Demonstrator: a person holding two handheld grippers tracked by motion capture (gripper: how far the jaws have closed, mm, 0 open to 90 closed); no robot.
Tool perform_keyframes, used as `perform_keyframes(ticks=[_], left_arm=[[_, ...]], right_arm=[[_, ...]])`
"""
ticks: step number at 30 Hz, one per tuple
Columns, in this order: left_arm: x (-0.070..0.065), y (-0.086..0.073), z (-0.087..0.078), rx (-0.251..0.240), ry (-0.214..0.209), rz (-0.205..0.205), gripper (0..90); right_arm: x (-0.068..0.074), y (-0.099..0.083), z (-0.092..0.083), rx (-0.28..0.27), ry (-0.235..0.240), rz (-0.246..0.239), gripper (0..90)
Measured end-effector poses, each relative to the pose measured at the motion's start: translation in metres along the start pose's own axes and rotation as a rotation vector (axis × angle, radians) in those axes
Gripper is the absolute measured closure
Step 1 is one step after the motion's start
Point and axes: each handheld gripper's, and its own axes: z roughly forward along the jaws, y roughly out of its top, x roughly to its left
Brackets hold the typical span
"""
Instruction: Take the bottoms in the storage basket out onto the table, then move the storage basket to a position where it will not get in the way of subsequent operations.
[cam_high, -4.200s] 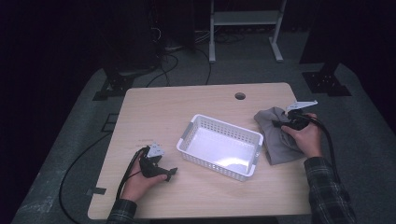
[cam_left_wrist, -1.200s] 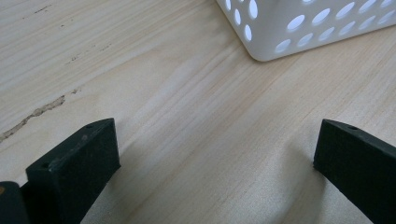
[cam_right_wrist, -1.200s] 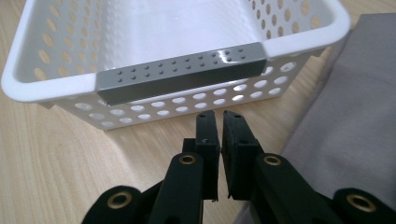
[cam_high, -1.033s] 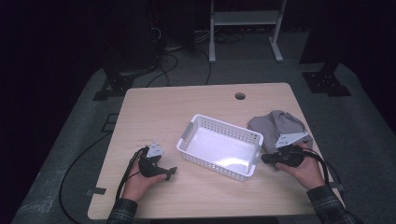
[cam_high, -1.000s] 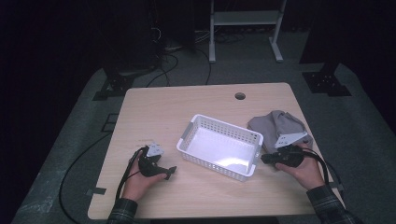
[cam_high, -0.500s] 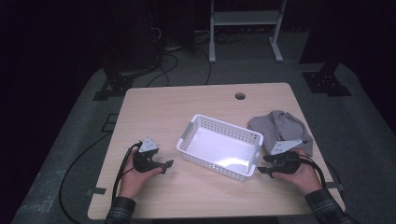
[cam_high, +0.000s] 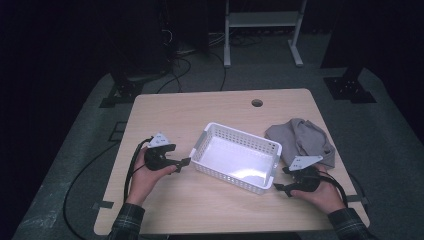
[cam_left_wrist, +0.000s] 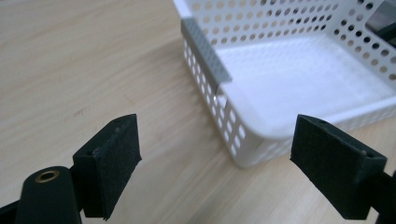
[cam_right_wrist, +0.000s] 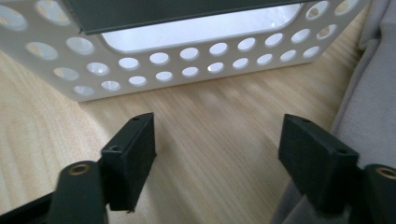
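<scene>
A white perforated basket (cam_high: 240, 135) stands empty mid-table. A grey cloth (cam_high: 300, 140) lies bunched to its right. My left gripper (cam_high: 182, 164) hovers open just off the basket's left end. In the left gripper view the basket's corner (cam_left_wrist: 243, 140) sits ahead of the left gripper (cam_left_wrist: 224, 158), whose jaws stand wide with nothing between them. My right gripper (cam_high: 279, 180) is low by the basket's right end. Its jaws have just been opening and hold nothing. In the right gripper view the right gripper (cam_right_wrist: 224, 156) faces the basket wall (cam_right_wrist: 187, 60), with the cloth (cam_right_wrist: 373, 107) at its right.
The wooden table (cam_high: 200, 110) has a round cable hole (cam_high: 257, 103) near its far edge. Cables trail off the table's left side over the dark floor. A white stand (cam_high: 260, 20) is behind the table.
The right gripper has left the cloth, dropped to the table by the basket's right end and opened. The left hand has lifted and moved toward the basket's left end.
</scene>
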Motion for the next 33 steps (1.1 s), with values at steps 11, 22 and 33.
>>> perform_keyframes(ticks=[11, 22, 33], left_arm=[[0.0, 0.028, 0.015, -0.017, -0.016, 0.029, 20.2], [0.006, 0.043, 0.043, 0.016, -0.012, 0.034, 33.2], [0.011, 0.052, 0.083, 0.116, 0.017, 0.035, 57.9]], right_arm=[[0.0, -0.006, 0.005, -0.061, -0.012, 0.017, 17.1], [0.0, -0.006, 0.005, -0.06, -0.011, 0.015, 16.7], [0.0, -0.006, 0.005, -0.06, -0.011, 0.016, 16.6]])
